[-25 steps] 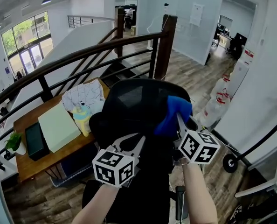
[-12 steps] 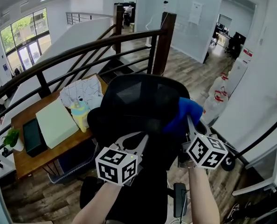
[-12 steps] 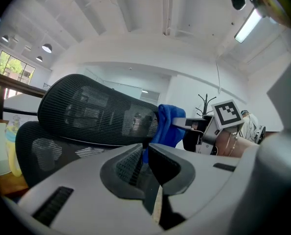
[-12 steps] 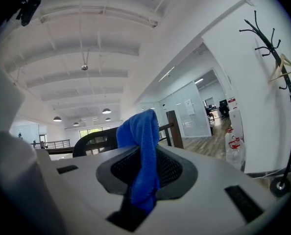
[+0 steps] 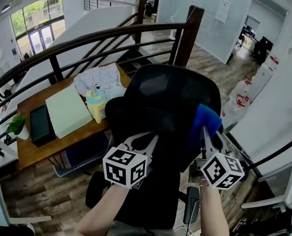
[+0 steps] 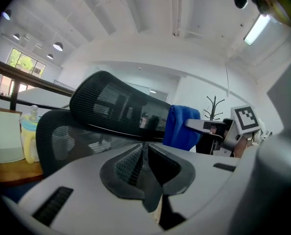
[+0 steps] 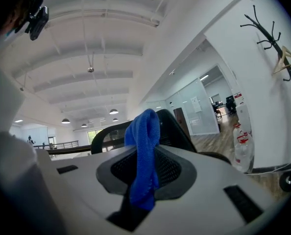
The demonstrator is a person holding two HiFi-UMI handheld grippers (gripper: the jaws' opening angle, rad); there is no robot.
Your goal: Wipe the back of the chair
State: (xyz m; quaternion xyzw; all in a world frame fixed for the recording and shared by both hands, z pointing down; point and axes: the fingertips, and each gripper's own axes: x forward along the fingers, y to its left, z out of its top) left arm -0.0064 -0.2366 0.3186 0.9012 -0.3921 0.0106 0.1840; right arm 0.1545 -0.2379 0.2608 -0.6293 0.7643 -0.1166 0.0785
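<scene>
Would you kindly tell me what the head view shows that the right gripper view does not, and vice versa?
Only the head view shows the wooden desk, the yellow bottle standing on it, and the left gripper. Only the right gripper view shows the coat rack with a hanger on it. Both show the black chair and the blue cloth clamped in the jaws of the right gripper.

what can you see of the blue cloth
The blue cloth is a bright, soft, towel-like rag, bunched into a fold. The right gripper has its jaws shut on it, so its lower end hangs down between them and its top sticks up past their tips. It sits at the right edge of the black mesh chair back, apparently pressed against it.
</scene>
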